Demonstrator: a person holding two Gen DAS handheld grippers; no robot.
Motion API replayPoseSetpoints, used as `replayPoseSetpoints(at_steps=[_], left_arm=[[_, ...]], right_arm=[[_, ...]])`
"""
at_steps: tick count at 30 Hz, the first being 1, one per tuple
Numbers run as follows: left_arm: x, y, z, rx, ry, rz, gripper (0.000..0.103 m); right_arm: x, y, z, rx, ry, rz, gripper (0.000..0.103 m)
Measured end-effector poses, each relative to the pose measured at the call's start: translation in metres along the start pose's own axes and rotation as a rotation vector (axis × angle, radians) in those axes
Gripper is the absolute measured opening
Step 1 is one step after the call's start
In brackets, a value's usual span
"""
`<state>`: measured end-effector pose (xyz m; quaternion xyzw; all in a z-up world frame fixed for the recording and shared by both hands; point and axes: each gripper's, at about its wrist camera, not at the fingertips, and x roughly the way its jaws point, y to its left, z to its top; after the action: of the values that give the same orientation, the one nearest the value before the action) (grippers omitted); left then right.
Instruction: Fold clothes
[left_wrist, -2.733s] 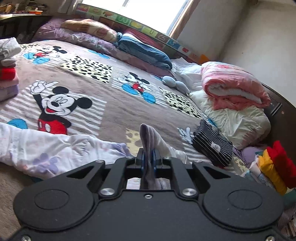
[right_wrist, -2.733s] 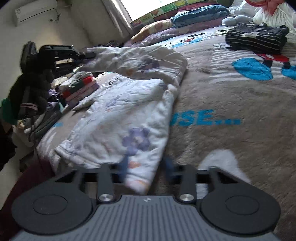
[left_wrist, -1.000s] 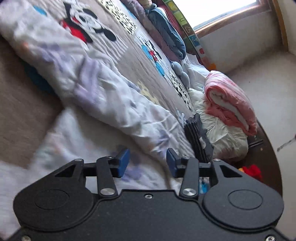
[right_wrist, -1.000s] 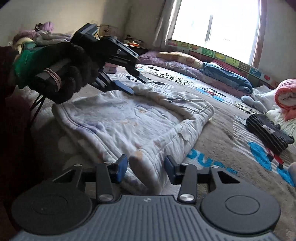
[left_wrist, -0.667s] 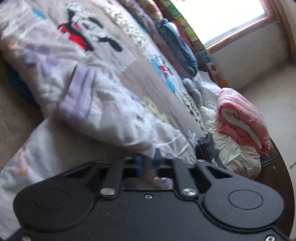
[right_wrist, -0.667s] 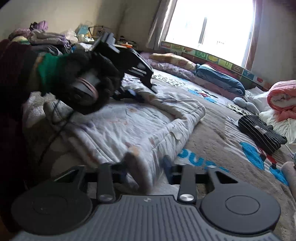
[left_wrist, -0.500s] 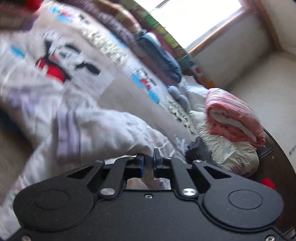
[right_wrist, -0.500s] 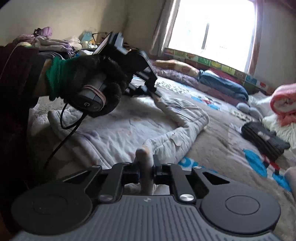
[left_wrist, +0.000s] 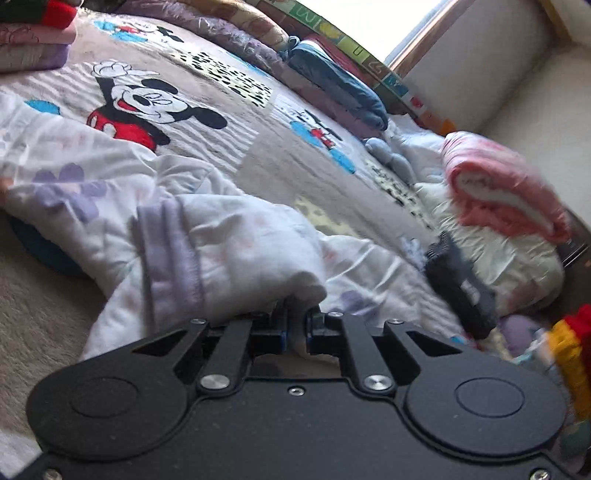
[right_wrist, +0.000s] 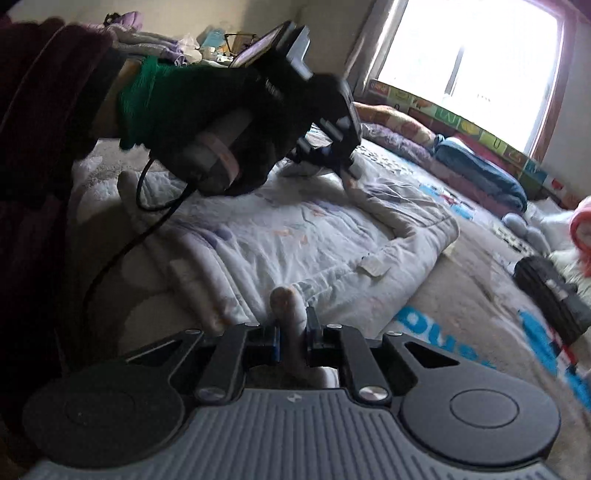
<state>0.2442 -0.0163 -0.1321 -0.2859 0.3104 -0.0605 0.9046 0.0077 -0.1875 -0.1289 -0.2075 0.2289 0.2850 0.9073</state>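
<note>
Nearest the right wrist camera, the right gripper (right_wrist: 293, 341) is clamped on a near corner of the white floral garment (right_wrist: 303, 240), a nub of cloth standing up between its closed fingers. From there the garment runs away across the bed (right_wrist: 461, 295), its long axis pointing toward the window, one edge rolled over along the right side. Farther along it the left gripper (right_wrist: 345, 168), held in a gloved hand (right_wrist: 236, 122), pinches the far end and lifts it a little off the bed; motion blur makes the exact edge hard to tell. In the left wrist view that left gripper (left_wrist: 296, 328) is likewise closed on a bunched fold of the garment (left_wrist: 221, 247). So the cloth spans between the two grips, and the likely fold brings the far end back toward the near one.
</note>
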Motion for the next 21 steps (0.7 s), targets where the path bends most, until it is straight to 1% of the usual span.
replayPoseSetpoints(at_steps=[2, 4, 5, 6, 7, 8, 10, 12, 15, 17, 18, 21], left_arm=[[-0.001, 0.001, 0.000, -0.001, -0.002, -0.002, 0.006], [-0.004, -0.001, 0.000, 0.026, 0.000, -0.002, 0.006], [-0.007, -0.004, 0.000, 0.055, 0.013, 0.003, 0.007], [-0.011, -0.008, 0.000, 0.087, 0.026, 0.008, 0.008], [-0.018, -0.012, -0.001, 0.116, 0.026, 0.006, 0.008], [-0.026, -0.016, -0.002, 0.145, 0.019, 0.001, 0.008], [-0.041, -0.027, -0.009, 0.231, 0.013, -0.005, 0.008], [-0.055, -0.041, -0.019, 0.319, 0.006, -0.033, 0.008], [-0.063, -0.065, -0.032, 0.437, 0.027, -0.118, 0.008], [-0.062, -0.084, -0.042, 0.515, 0.045, -0.180, 0.008], [-0.060, -0.094, -0.047, 0.553, 0.054, -0.203, 0.008], [-0.044, -0.117, -0.064, 0.674, 0.094, -0.239, 0.008]], right_arm=[[0.000, 0.000, -0.001, -0.001, 0.007, 0.007, 0.017], [-0.007, -0.001, 0.000, -0.016, 0.005, 0.025, 0.019], [-0.012, -0.001, 0.000, -0.021, 0.004, 0.036, 0.026], [-0.020, -0.006, 0.000, -0.009, -0.005, 0.065, 0.031], [-0.030, -0.013, -0.002, 0.018, -0.018, 0.122, 0.044], [-0.040, -0.021, -0.003, 0.046, -0.033, 0.174, 0.049], [-0.054, -0.035, -0.005, 0.099, -0.076, 0.210, 0.051], [-0.058, -0.044, -0.005, 0.137, -0.116, 0.193, 0.051], [-0.053, -0.046, -0.003, 0.151, -0.147, 0.167, 0.052], [-0.044, -0.041, -0.003, 0.141, -0.141, 0.140, 0.056], [-0.036, -0.040, -0.002, 0.147, -0.126, 0.142, 0.057], [-0.007, -0.036, -0.003, 0.172, -0.069, 0.194, 0.058]])
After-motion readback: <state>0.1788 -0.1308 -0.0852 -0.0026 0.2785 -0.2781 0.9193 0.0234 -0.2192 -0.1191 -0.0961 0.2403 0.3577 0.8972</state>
